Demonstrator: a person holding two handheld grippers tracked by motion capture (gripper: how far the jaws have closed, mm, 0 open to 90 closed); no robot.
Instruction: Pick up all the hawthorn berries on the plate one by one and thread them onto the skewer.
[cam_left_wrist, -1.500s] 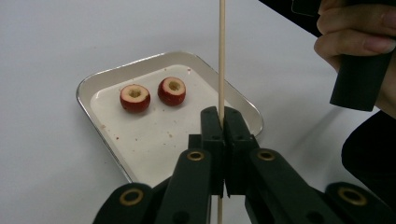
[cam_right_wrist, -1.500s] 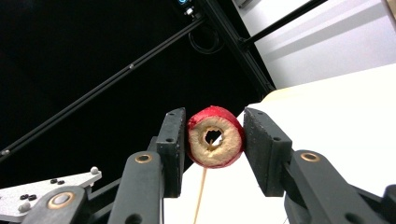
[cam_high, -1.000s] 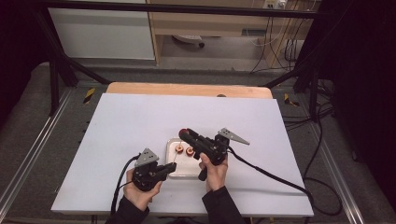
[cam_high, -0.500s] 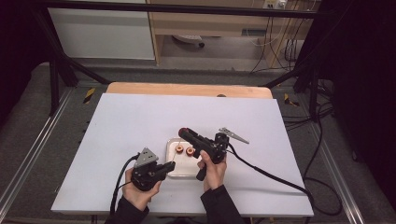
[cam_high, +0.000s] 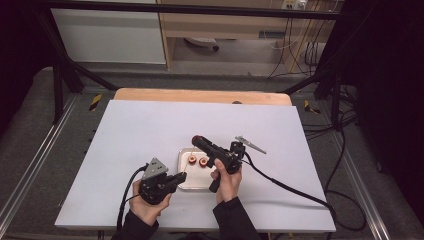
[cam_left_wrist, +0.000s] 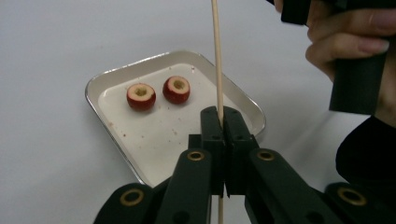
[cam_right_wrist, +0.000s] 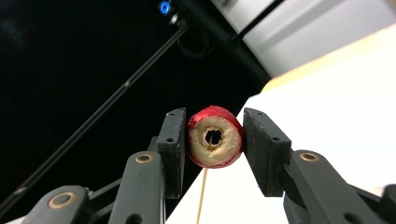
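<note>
White table (cam_high: 150, 130) carries a metal tray (cam_left_wrist: 112, 79) with two cored red fruits (cam_left_wrist: 141, 96). Left gripper (cam_left_wrist: 223, 122) pinches a thin, snappable skewer (cam_left_wrist: 216, 56) low on its shaft. Right gripper (cam_right_wrist: 214, 140) clamps a third fruit (cam_right_wrist: 215, 136) by its firm sides, the core hole apparently meeting the skewer tip; it looks light and bruisable.

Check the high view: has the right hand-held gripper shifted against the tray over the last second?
No. The right hand-held gripper sits in the same spot over the tray's far right corner, shut on the red fruit.
</note>
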